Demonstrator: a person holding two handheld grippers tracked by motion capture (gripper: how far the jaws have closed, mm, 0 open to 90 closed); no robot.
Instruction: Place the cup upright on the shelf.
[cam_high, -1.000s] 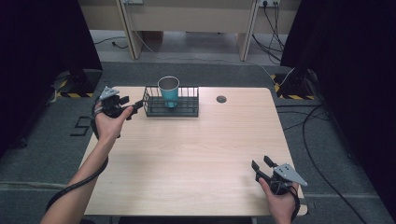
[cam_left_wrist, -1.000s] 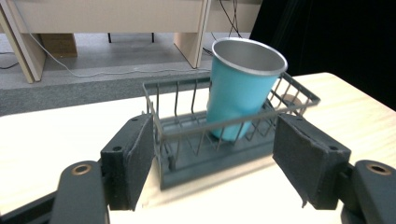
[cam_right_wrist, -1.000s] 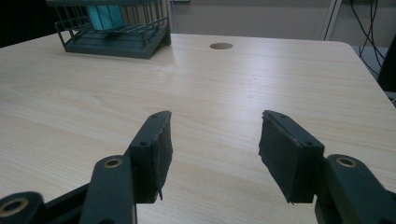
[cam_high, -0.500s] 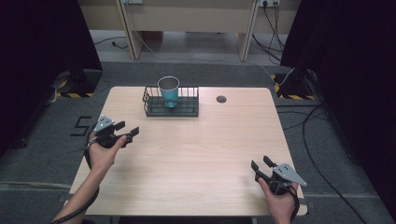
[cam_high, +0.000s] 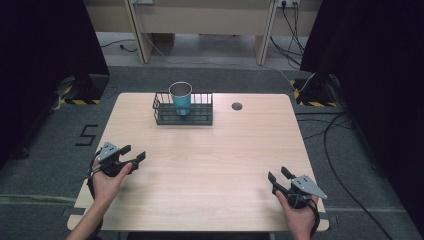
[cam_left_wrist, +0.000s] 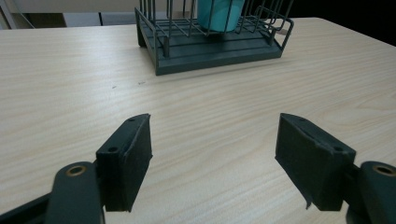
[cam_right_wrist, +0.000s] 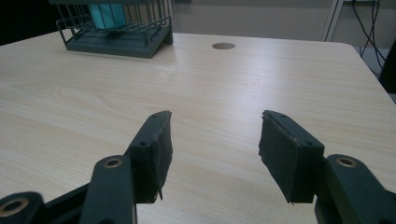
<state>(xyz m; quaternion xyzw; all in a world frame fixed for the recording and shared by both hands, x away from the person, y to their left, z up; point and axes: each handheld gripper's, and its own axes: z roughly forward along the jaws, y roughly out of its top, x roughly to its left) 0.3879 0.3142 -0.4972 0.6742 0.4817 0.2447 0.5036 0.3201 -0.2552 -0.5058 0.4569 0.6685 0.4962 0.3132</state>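
Since the earlier frames, the left tongs (cam_high: 134, 153) are being drawn back from the wire rack (cam_high: 183, 114) toward the near left edge of the worktop (cam_high: 210, 165), while the right tongs (cam_high: 278, 175) are being kept at the near right corner. Both pairs are being held released, with their jaws spread wide and nothing between them, as is shown in the left gripper view (cam_left_wrist: 212, 154) and the right gripper view (cam_right_wrist: 212, 149).

The teal cup (cam_high: 181, 97) is being carried upright inside the rack, at the far side of the worktop, well apart from both tongs. A risk is judged here: the cup is standing taller than the rack's wires, so if a reach is being made carelessly, its rim may be clipped by a jaw and the cup tipped against the bars. The rack itself looks light, and it may be pushed along the smooth surface if it is being pressed from one side.

The worktop is being seen as pale wood grain, with a round cable hole (cam_high: 237, 106) near its far right. Grey carpet is being shown around it, cables (cam_high: 345, 165) are being trailed across the floor at the right, and dark curtains are hanging at both sides.
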